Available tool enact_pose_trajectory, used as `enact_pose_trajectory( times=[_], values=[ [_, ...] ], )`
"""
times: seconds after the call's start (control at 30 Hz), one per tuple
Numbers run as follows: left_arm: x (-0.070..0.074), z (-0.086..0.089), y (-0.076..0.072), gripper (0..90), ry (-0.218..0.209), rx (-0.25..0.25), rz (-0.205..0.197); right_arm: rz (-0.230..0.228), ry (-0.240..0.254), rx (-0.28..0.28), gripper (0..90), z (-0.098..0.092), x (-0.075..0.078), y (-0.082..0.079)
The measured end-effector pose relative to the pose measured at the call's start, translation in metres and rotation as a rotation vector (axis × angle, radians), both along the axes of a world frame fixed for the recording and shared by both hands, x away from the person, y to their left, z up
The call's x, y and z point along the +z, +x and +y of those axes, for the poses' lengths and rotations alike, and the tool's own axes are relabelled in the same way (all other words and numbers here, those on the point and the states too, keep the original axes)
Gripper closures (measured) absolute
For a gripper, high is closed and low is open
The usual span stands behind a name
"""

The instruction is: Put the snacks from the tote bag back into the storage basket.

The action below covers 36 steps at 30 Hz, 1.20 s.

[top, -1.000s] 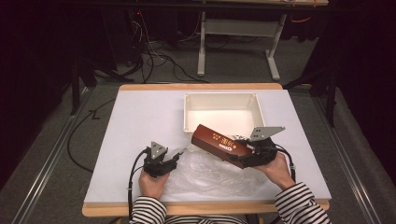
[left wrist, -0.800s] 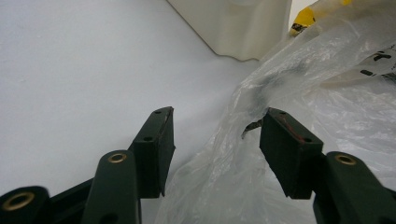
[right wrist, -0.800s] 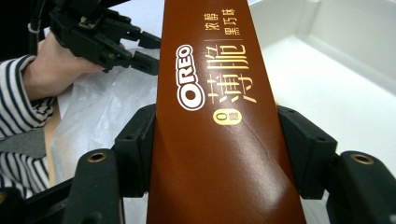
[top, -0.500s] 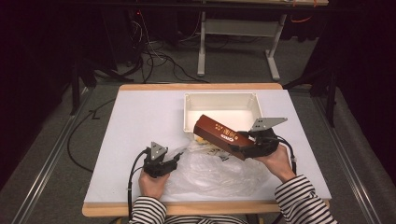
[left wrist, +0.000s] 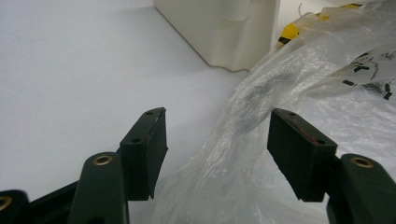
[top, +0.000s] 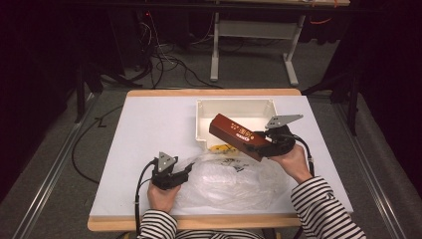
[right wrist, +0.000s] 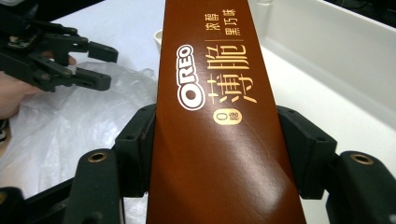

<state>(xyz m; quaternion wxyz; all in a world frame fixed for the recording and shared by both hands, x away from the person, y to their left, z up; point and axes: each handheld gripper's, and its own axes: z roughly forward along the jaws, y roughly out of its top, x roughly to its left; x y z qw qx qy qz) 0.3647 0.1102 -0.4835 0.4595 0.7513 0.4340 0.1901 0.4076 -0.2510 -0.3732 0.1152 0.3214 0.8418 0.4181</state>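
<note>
Brown Oreo box is already out of the plastic bag, clamped at one end by the right tool and held tilted over the white bin's near edge; placing remains. Left tool rests low on the worktop, jaws just opened, bag film loose between them.

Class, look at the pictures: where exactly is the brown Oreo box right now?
In the high view the brown Oreo box is right of centre, clamped in the right hand-held gripper, tilted over the white tray's near edge, above the plastic bag.
</note>
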Motion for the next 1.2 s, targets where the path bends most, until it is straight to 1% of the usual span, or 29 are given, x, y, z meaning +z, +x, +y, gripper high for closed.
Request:
enact_pose_trajectory(
  times=[0.03,0.1,0.2,0.3,0.33,0.43,0.5,0.53,0.57,0.73,0.77,0.9,0.97,1.2],
  values=[
    [0.0,0.0,0.0,37.6,0.0,-0.002,0.0,-0.004,0.005,-0.005,36.9,0.0,0.0,0.002],
    [0.0,0.0,0.0,37.2,-0.002,-0.006,0.0,0.005,0.016,-0.017,36.9,-0.001,0.0,0.005],
    [0.0,0.001,0.0,35.8,-0.011,-0.017,0.003,0.006,0.001,-0.027,36.9,0.0,-0.001,0.01],
    [0.0,0.001,0.0,34.6,-0.016,-0.027,0.002,0.011,-0.004,-0.039,36.9,0.0,0.0,0.017],
    [0.0,0.001,0.0,34.5,-0.017,-0.028,0.002,0.004,-0.011,-0.041,36.9,0.0,0.0,0.019],
    [0.0,0.001,0.0,34.5,-0.018,-0.029,0.003,0.009,-0.008,-0.056,36.9,0.002,0.0,0.026],
    [0.0,0.001,0.0,34.1,-0.021,-0.033,0.004,0.014,-0.026,-0.067,36.9,0.003,0.0,0.029],
    [0.0,0.001,0.0,33.9,-0.022,-0.033,0.004,0.011,-0.029,-0.066,36.9,0.003,-0.001,0.032],
    [0.0,0.001,0.0,33.7,-0.023,-0.034,0.003,0.017,-0.027,-0.073,36.9,0.004,-0.001,0.033],
    [0.0,0.001,0.0,33.2,-0.024,-0.036,0.001,0.021,-0.059,-0.085,37.0,0.008,-0.004,0.044],
    [0.0,0.001,0.0,33.3,-0.024,-0.036,0.001,0.027,-0.057,-0.088,37.0,0.009,-0.005,0.046],
    [0.0,0.002,0.0,33.1,-0.028,-0.035,0.001,0.032,-0.069,-0.089,37.0,0.011,-0.009,0.056],
    [0.0,0.002,0.0,33.0,-0.03,-0.037,0.0,0.044,-0.068,-0.094,36.9,0.012,-0.013,0.061],
    [0.0,0.002,0.0,32.9,-0.029,-0.036,-0.001,0.071,-0.099,-0.126,36.9,0.016,-0.027,0.073]
  ],
)
